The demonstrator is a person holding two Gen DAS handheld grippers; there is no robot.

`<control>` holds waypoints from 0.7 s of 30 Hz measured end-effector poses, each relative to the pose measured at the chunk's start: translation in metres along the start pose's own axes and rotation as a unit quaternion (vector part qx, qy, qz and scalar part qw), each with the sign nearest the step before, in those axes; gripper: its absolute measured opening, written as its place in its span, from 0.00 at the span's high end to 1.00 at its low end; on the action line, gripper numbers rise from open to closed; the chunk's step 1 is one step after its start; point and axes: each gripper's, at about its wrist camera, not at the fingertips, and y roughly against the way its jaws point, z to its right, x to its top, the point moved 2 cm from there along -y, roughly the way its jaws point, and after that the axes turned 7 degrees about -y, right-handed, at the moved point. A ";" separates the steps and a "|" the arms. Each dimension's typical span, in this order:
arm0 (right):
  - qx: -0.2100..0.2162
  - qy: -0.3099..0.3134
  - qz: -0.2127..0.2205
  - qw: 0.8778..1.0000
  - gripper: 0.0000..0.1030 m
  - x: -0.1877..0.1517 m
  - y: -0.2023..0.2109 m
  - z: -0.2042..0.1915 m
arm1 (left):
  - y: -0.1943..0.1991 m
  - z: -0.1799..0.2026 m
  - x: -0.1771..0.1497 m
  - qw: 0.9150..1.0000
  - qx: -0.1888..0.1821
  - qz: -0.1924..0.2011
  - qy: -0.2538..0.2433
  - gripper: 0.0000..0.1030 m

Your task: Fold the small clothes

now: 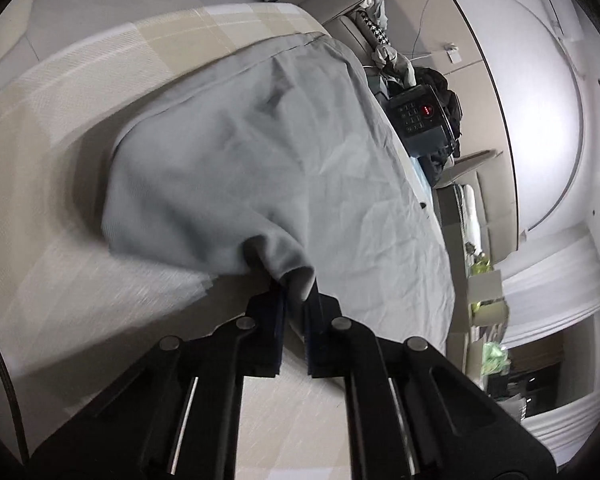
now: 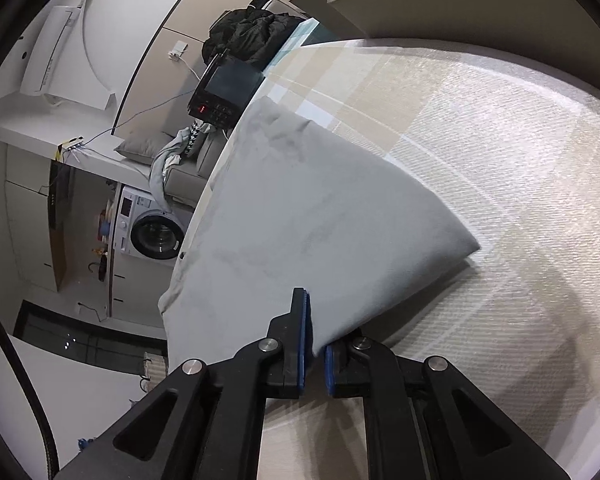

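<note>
A pale grey garment (image 1: 260, 148) lies partly on a table with a beige checked cloth (image 1: 80, 92). My left gripper (image 1: 294, 284) is shut on a bunched corner of it and holds that corner lifted above the cloth. In the right wrist view the same grey garment (image 2: 300, 208) stretches away from me, one edge raised off the tablecloth (image 2: 500, 160). My right gripper (image 2: 316, 320) is shut on its near edge, the fabric pinched between the blue pads. Both views are tilted and slightly blurred.
A dark device with a keypad and red display (image 1: 420, 116) sits past the table's far edge, also seen in the right wrist view (image 2: 224, 92), with dark clothes (image 2: 252, 28) heaped behind. A sofa with cushions (image 2: 180, 168) and a washing machine (image 2: 152, 228) stand beyond.
</note>
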 end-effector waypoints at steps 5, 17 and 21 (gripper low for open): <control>-0.002 0.005 0.004 1.000 0.95 -0.007 0.021 0.013 | 0.027 -0.001 -0.021 1.000 0.012 0.003 -0.026 0.99; 0.002 0.003 0.011 1.000 0.98 -0.018 0.090 0.067 | 0.097 -0.021 -0.087 0.995 0.039 -0.013 -0.087 1.00; 0.027 -0.006 -0.006 1.000 0.93 -0.024 0.093 0.072 | 0.112 -0.030 -0.092 0.996 0.033 -0.013 -0.079 1.00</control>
